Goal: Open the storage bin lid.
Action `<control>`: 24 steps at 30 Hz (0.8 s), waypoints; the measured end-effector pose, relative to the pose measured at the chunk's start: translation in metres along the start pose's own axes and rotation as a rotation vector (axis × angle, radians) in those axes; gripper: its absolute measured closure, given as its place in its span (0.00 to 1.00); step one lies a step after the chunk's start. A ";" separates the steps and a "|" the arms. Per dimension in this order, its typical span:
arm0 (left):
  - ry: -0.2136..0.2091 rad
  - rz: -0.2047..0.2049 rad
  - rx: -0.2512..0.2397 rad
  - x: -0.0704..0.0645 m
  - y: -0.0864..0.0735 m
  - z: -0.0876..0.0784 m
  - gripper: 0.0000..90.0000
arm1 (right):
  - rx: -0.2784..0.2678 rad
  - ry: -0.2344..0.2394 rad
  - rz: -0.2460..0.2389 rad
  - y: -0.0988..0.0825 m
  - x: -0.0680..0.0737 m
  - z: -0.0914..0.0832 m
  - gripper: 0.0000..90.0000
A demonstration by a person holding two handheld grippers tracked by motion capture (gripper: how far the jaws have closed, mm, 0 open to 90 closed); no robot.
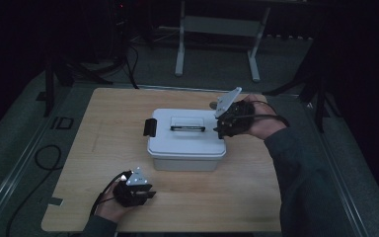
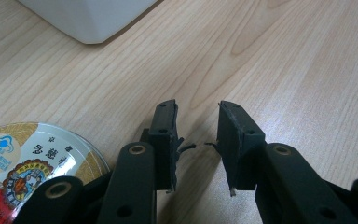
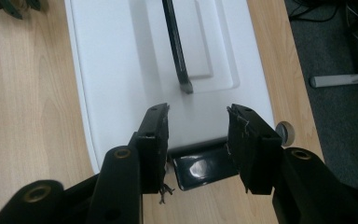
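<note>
White plastic defines the lidded storage box, which sits shut at the middle of the wooden table; what it holds cannot be seen. A black carry handle lies flat in a recess on the lid, a black latch is folded against the left end, and in the right gripper view a second glossy black latch hangs at the near end, just under the jaws.

At the box's right end, the right gripper hovers with its jaws parted and nothing between them, its two pads standing either side of that latch without pressing on it. Just past this end a small round grey knob-like object rests on the tabletop near the far edge.

Toward the near-left corner, the left gripper rests low over bare wood, well apart from the box, jaws released and empty. Beside it in the left gripper view lies a round printed tin lid, gold-rimmed with red and blue markings.

Open tabletop surrounds the box on all sides, widest at left and front.
</note>
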State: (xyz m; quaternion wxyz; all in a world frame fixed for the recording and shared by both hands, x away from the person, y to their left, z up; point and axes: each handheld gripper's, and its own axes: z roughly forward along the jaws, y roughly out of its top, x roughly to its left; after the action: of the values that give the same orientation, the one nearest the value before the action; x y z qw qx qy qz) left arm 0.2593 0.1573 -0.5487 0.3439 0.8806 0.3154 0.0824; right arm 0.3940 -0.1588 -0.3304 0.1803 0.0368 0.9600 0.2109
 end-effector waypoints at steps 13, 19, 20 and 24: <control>-0.003 -0.004 -0.002 0.000 0.000 0.000 0.76 | 0.035 0.027 -0.045 0.024 -0.002 0.010 0.68; -0.007 -0.006 -0.002 0.000 -0.001 0.000 0.76 | 0.048 0.036 -0.071 0.038 0.000 0.014 0.71; -0.007 -0.006 -0.002 0.000 -0.001 0.000 0.76 | 0.049 0.038 -0.078 0.040 0.000 0.016 0.72; -0.010 -0.008 -0.003 0.000 -0.001 0.000 0.76 | 0.065 0.047 -0.096 0.050 0.003 0.022 0.75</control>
State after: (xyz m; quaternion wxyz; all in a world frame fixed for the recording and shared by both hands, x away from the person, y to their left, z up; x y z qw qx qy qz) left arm 0.2592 0.1580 -0.5489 0.3472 0.8792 0.3171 0.0769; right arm 0.3989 -0.1045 -0.3293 0.1663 -0.0083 0.9710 0.1717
